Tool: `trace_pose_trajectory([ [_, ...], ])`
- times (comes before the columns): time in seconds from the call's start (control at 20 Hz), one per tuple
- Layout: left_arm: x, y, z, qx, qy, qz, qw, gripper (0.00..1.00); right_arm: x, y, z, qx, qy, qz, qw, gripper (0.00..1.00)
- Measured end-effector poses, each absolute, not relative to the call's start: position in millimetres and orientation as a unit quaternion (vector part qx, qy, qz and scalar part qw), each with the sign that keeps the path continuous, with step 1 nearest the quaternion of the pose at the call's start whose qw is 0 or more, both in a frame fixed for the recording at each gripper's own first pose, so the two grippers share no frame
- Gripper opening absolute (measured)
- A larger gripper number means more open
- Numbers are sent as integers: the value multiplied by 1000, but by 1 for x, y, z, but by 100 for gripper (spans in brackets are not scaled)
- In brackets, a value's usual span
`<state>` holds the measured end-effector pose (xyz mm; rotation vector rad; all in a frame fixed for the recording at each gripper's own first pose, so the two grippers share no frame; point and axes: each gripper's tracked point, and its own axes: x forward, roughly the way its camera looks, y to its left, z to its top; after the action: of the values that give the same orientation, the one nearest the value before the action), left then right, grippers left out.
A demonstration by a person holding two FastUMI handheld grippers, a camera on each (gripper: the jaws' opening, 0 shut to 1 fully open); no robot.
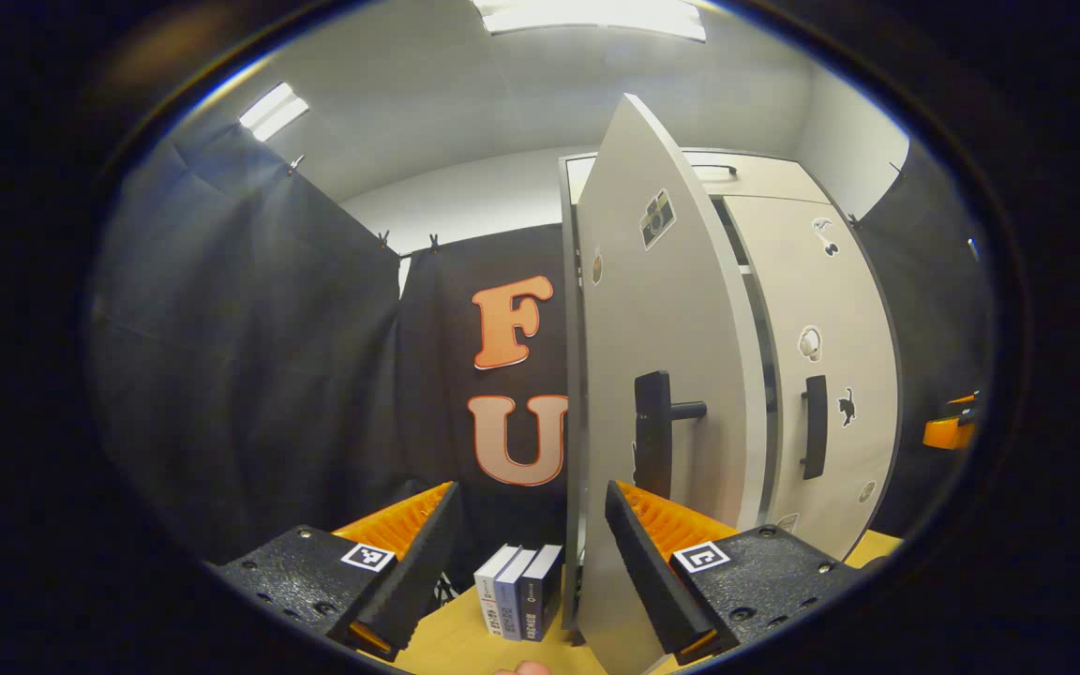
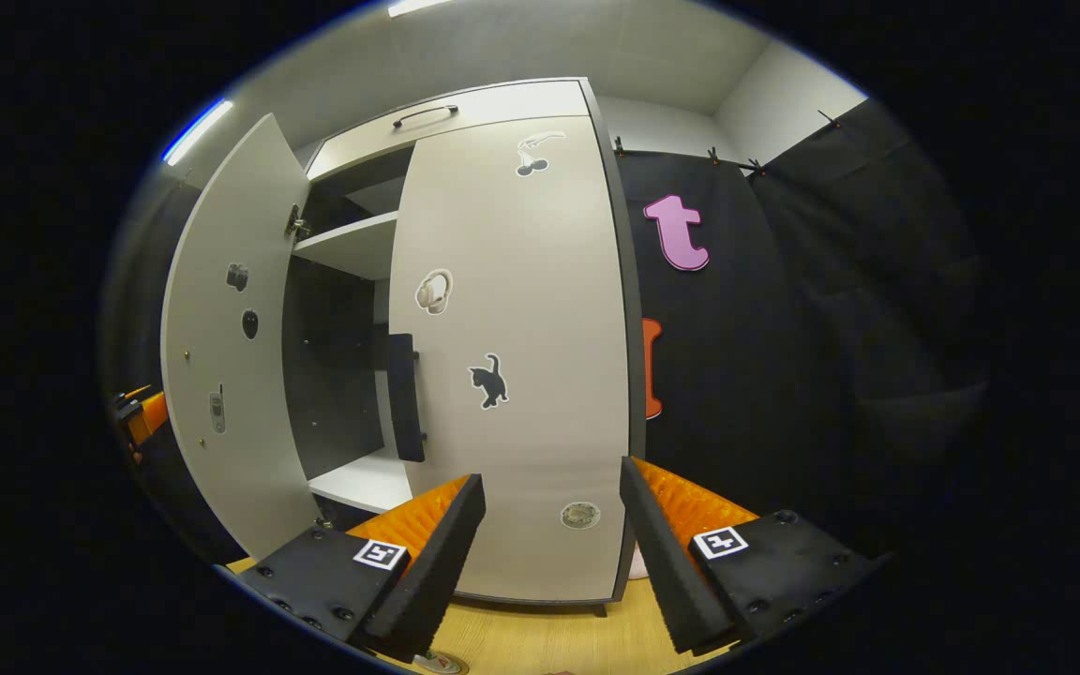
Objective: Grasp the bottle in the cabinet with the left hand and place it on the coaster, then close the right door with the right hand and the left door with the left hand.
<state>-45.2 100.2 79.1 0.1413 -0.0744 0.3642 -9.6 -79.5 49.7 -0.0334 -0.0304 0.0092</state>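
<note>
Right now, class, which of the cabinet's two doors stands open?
The left door, swung outward with its edge free, exposing the shelves. The right door, with the cat sticker, lies flat against the cabinet.

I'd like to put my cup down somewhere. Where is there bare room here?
The lower shelf behind the open left door looks bare. So does the wooden tabletop before the closed right door. Beside the small boxes it is tighter.

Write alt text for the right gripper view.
A pale cabinet stands close ahead, its right door shut and its left door swung open. The right gripper hangs before it, jaws apart and empty.
</note>
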Motion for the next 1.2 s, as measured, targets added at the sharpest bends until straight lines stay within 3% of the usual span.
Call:
trace_pose_trajectory([
  [0.1, -37, 89, 74, 53, -34, 159, 985, 89, -14, -81, 52, -14, -17, 2, 1000, 96],
  [0.15, -32, 83, 74, 47, -34, 145, 988, 93, -16, -83, 54, -13, -18, 0, 1000, 96],
  [0.35, -13, 58, 70, 33, -35, 100, 994, 94, -21, -92, 56, -22, -20, -13, 999, 95],
  [0.4, -12, 56, 70, 31, -36, 96, 994, 92, -23, -93, 56, -22, -19, -15, 999, 88],
  [0.45, -12, 53, 69, 31, -36, 96, 994, 92, -25, -94, 56, -22, -19, -16, 999, 88],
  [0.5, -12, 53, 70, 30, -38, 94, 994, 92, -26, -95, 56, -22, -19, -18, 999, 95],
  [0.6, -9, 46, 70, 23, -39, 83, 996, 92, -26, -97, 57, -22, -19, -21, 999, 95],
  [0.65, -8, 41, 70, 18, -40, 74, 996, 92, -28, -98, 57, -21, -20, -22, 999, 88],
  [0.7, -5, 34, 70, 12, -39, 65, 997, 92, -28, -97, 59, -21, -21, -21, 999, 88],
  [0.75, 0, 26, 68, 6, -37, 55, 998, 95, -29, -97, 59, -21, -21, -21, 999, 95],
  [1.2, 49, -10, 48, 9, -12, 8, 1000, 95, -33, -109, 62, -27, -21, -32, 999, 96],
])
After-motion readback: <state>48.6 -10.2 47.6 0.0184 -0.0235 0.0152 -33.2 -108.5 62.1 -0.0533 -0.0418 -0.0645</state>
